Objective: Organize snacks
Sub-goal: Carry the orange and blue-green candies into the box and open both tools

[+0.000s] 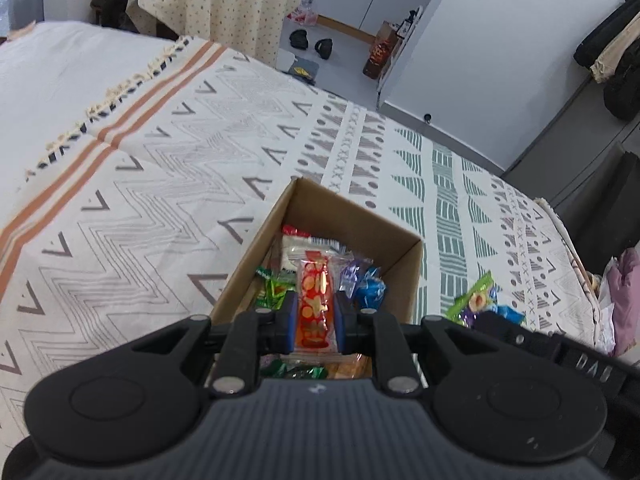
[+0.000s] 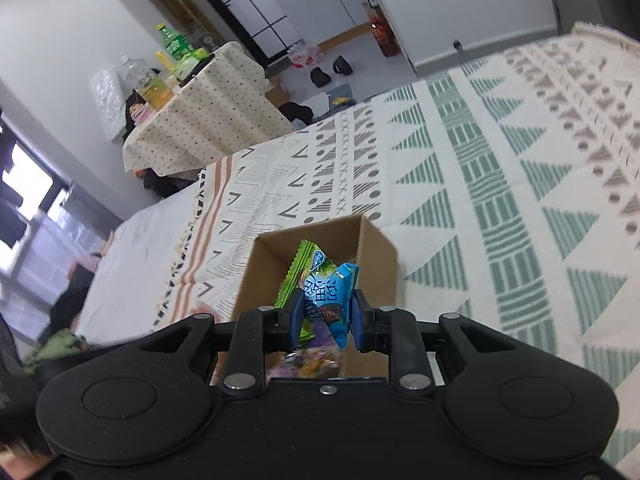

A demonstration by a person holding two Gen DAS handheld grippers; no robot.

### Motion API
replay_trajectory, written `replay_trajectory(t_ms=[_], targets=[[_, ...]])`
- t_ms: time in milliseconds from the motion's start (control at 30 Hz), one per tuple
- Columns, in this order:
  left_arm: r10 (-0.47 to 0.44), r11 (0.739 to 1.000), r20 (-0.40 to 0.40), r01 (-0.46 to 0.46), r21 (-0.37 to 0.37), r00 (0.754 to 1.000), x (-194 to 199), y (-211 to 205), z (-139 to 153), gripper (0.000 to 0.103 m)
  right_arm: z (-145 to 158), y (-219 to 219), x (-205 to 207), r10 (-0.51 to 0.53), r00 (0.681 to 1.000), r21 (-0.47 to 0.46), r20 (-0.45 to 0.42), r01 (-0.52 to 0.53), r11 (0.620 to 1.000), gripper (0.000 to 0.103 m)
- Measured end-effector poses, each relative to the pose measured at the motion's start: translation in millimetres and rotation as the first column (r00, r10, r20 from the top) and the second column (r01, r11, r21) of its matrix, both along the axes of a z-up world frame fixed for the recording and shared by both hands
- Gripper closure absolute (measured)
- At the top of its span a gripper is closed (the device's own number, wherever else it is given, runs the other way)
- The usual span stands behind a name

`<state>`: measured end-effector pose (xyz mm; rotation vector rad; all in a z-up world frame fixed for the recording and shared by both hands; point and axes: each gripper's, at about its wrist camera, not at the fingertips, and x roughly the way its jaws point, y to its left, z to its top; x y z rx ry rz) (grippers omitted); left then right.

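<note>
An open cardboard box (image 1: 404, 280) stands on a patterned cloth and holds several wrapped snacks, among them green (image 1: 274, 286) and blue (image 1: 370, 290) ones. My left gripper (image 1: 316, 312) is shut on a red and orange snack packet (image 1: 316, 300), held over the box's near edge. My right gripper (image 2: 326, 314) is shut on a blue snack packet (image 2: 328, 296) with a green packet (image 2: 308, 268) pressed against it, above the same box (image 2: 376, 248). The right gripper with its snacks (image 1: 476, 304) also shows in the left wrist view, right of the box.
The patterned cloth (image 1: 160, 184) covers a wide flat surface around the box. A table under a dotted cloth (image 2: 200, 120) with bottles stands behind. Shoes (image 1: 316, 42) and a carton (image 1: 380, 52) lie on the floor beyond.
</note>
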<state>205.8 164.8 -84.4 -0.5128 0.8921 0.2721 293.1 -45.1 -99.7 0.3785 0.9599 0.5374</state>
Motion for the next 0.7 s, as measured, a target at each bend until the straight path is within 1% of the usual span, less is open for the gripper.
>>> replay_trajectory(t_ms=[100,167,200,233,333,400,500,600,700], targets=[[0.003,1.000,-0.012,-0.003,-0.011,1.000,0.9,4.1,-8.3,0.085,1.4,9.8,-1.6,0.013,1.000,-0.012,0.009,-0.012,1.000,0.079],[-0.002,1.000,-0.006,0.001,-0.012,1.000,2.5,7.4,-11.5,0.084,1.3,16.9,-1.0,0.025,1.000,-0.028,0.013,-0.024,0.999,0.079],[0.002,1.000,-0.001,-0.002,0.004,1.000,3.0,8.2,-11.8,0.080,0.1,20.0,0.3,0.026,1.000,-0.031,0.009,-0.026,0.999,0.079],[0.006,1.000,-0.011,-0.006,0.015,1.000,4.2,9.9,-12.8,0.078,-1.1,22.5,1.3,0.027,1.000,-0.034,0.004,-0.027,0.999,0.079],[0.018,1.000,-0.038,-0.017,0.007,0.999,5.1,16.8,-15.7,0.069,-3.8,29.7,3.1,0.035,0.999,-0.044,0.001,-0.035,0.998,0.079],[0.036,0.999,-0.035,-0.035,0.014,0.999,2.1,21.0,-14.6,0.055,-5.2,33.4,5.0,0.037,0.999,-0.043,-0.003,-0.037,0.998,0.078],[0.044,0.998,-0.036,-0.042,0.042,0.998,-1.3,24.7,-11.9,0.042,-6.4,39.3,9.7,0.041,0.999,-0.028,-0.016,-0.041,0.999,0.073],[0.062,0.998,-0.037,-0.060,0.029,0.997,-4.4,31.0,-10.9,0.035,-5.7,40.2,14.4,0.008,1.000,-0.039,-0.016,-0.009,0.999,0.066],[0.066,0.998,-0.040,-0.065,0.026,0.997,-6.4,34.4,-9.0,0.033,-6.0,39.1,13.2,0.012,1.000,-0.038,-0.021,-0.013,0.999,0.059]])
